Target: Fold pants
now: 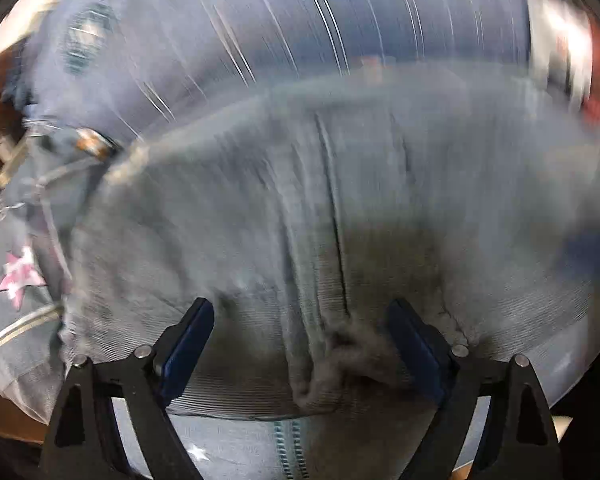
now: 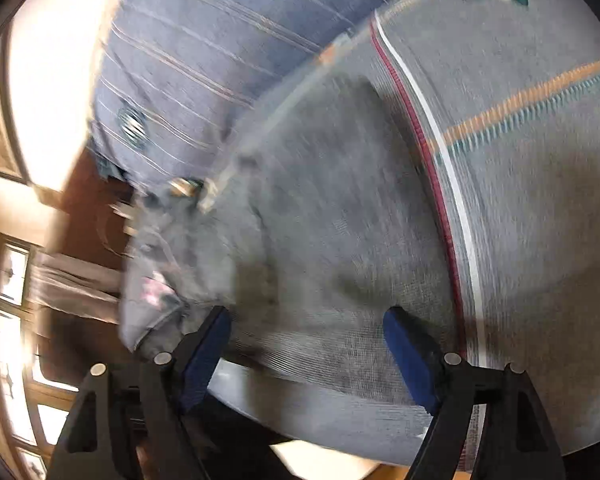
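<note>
Left gripper (image 1: pixel 300 344) hovering wide open over grey pants (image 1: pixel 260 220), holding nothing, right gripper (image 2: pixel 305 344) gaping empty, pants edge (image 2: pixel 300 380) crossing lower frame, blanket (image 2: pixel 188 40) lying upper left.

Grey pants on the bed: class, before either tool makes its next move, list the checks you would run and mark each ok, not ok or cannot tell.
1. Left tool open: ok, fingers spread with a bunched ridge of the grey pants between them, not pinched.
2. Right tool open: ok, fingers apart over the pants' edge, pads not pressing.
3. Pants lie flat: not ok, creases run down the fabric and it bunches near the left tool.
4. Pants fully on the striped blue bedcover: cannot tell, one end reaches the cover's edge.
5. Sharp view for aiming: not ok, both views are motion-blurred.
</note>
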Demonstrator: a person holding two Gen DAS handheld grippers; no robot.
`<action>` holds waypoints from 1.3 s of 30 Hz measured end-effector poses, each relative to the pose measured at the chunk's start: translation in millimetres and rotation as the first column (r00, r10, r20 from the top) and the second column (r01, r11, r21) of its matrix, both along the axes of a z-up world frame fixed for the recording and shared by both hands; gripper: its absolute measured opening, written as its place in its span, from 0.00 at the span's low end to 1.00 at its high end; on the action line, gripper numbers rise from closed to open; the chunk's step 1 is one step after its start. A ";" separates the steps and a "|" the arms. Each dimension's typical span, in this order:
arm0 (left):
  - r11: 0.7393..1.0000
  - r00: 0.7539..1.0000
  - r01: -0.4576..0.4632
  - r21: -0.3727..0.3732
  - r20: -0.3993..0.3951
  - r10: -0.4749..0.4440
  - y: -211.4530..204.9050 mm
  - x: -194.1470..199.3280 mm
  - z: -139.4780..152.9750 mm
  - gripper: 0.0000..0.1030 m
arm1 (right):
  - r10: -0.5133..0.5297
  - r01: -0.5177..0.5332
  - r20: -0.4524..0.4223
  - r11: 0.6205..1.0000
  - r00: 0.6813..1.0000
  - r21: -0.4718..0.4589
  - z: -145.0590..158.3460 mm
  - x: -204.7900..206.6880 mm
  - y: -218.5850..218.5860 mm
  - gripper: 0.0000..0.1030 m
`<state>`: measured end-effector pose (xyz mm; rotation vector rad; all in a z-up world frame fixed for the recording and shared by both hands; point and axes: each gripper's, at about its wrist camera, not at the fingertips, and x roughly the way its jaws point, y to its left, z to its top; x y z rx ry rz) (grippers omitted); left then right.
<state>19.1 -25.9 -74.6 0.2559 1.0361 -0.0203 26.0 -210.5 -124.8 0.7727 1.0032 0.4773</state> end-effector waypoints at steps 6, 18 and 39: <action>0.999 0.999 -0.025 -0.036 0.028 0.026 7.8 0.8 3.9 0.86 | 0.114 -0.117 0.091 0.993 0.989 0.022 53.1 69.8 8.6 0.79; 0.983 0.994 -0.036 -0.183 0.097 0.054 19.1 -14.2 30.3 0.86 | 0.007 -0.010 0.053 0.999 0.999 0.049 41.9 76.9 -28.5 0.79; 0.977 0.997 -0.041 -0.211 0.061 0.055 14.7 -12.3 18.2 0.90 | 0.070 -0.070 -0.011 0.997 0.997 0.021 5.3 -13.9 -19.4 0.76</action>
